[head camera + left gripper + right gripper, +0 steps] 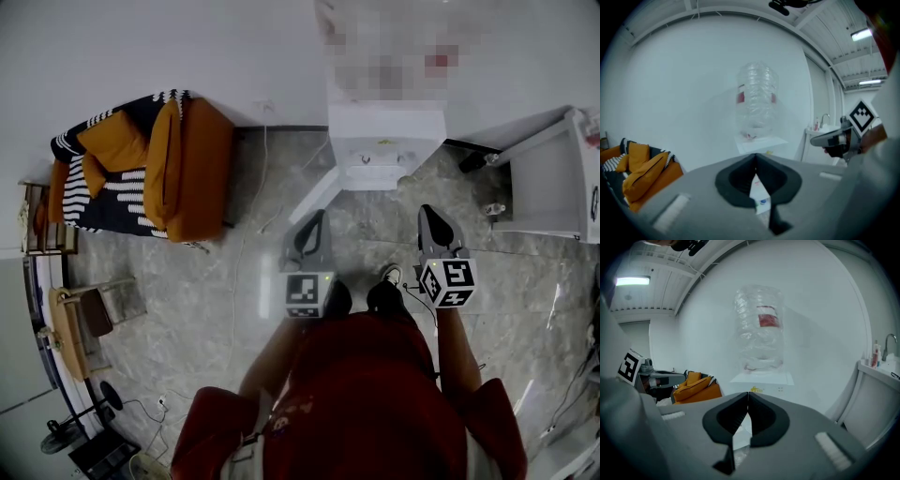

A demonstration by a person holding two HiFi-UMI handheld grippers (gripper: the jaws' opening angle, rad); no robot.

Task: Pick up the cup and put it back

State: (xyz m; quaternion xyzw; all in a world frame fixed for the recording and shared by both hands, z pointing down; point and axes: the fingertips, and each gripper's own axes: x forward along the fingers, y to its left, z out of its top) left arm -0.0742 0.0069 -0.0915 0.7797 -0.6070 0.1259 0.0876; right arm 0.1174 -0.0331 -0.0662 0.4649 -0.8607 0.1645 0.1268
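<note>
Both grippers are closed and empty: the left gripper (755, 156) has its jaws together at the tips, and so does the right gripper (748, 394). Each points at the dispenser (412, 131) with the bottle (759, 329) on top.

We see no cup in any view, so we can't say where it sits. Our guess is near the dispenser front or on the table (880, 367) at the right.

The step in hand looks like the approach and search. To do it well:
- Keep the grippers low and aimed at the dispenser shelf so the cup shows up.
- Pick one gripper for the grasp and open it before reaching.
- Come in level at the cup's side.
- Keep the other gripper clear.

Hard to read:
- In the head view the bottle is under a mosaic patch.
- The person's body covers the floor (206, 281) close in.
- The yellow spot (754, 390) on the dispenser is too small to tell.
- The table is cut off at the frame edge.
- The sofa (192, 169) at the left isn't involved.
</note>
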